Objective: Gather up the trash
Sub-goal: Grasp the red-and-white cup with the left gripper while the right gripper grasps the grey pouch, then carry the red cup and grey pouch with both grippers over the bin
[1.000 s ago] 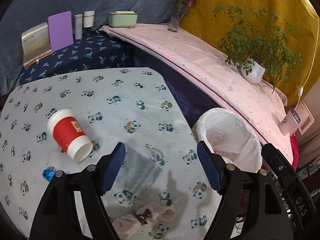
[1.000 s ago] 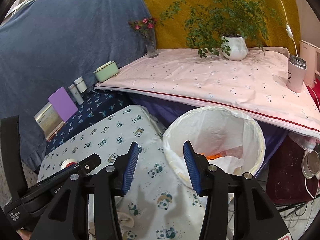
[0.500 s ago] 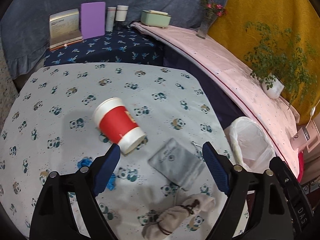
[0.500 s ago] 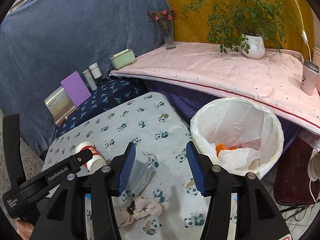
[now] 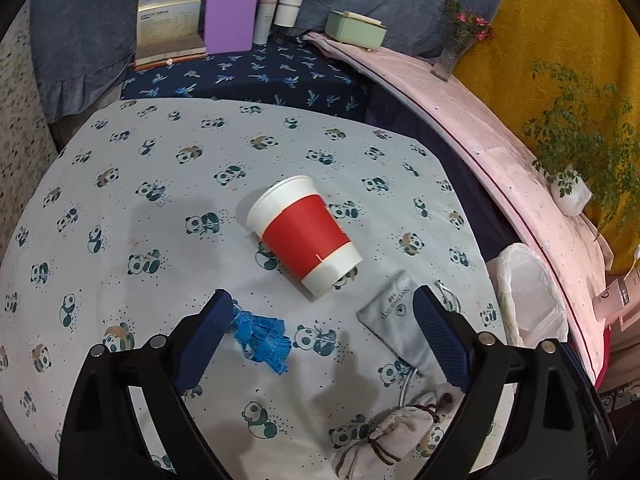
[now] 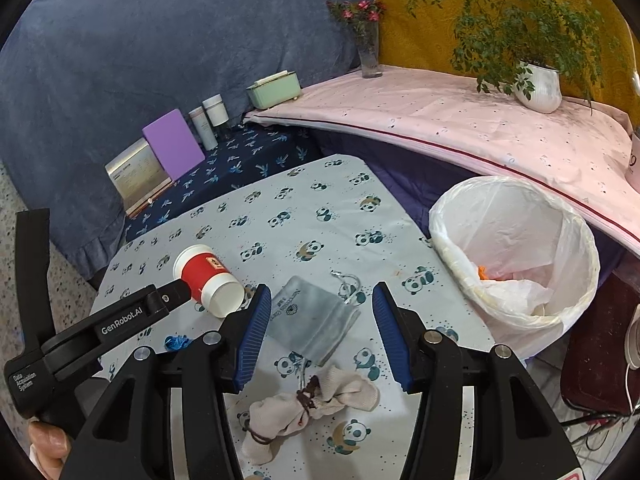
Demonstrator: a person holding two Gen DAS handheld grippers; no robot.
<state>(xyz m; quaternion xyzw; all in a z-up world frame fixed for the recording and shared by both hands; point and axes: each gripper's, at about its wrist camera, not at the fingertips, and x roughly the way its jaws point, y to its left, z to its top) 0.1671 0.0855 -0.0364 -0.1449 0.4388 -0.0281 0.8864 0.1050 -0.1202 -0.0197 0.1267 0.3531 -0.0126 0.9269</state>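
Observation:
A red-and-white paper cup (image 5: 304, 232) lies on its side on the panda-print tablecloth (image 5: 160, 216). My left gripper (image 5: 322, 300) hovers just short of it, jaws opening wide, nothing between the pads. A crumpled blue scrap (image 5: 262, 338) lies by its left finger, a grey pouch (image 5: 394, 320) by its right. My right gripper (image 6: 322, 292) stands open above the grey pouch (image 6: 316, 320), not touching it. A tied beige cloth bundle (image 6: 312, 404) lies nearer. The cup (image 6: 208, 280) sits to its left, the white-lined bin (image 6: 516, 256) to its right.
The bin (image 5: 528, 292) stands off the table's right edge with orange and white scraps inside. Behind are a dark blue shelf with a book (image 5: 168, 28), a purple card and jars, and a pink-covered ledge (image 5: 472, 120) with a vase and a potted plant. A person's thumb (image 6: 48, 440) holds the left gripper.
Both views have swung left, away from the bin and over the table. The cup has come to the middle of the left view, and the left jaws have spread wider.

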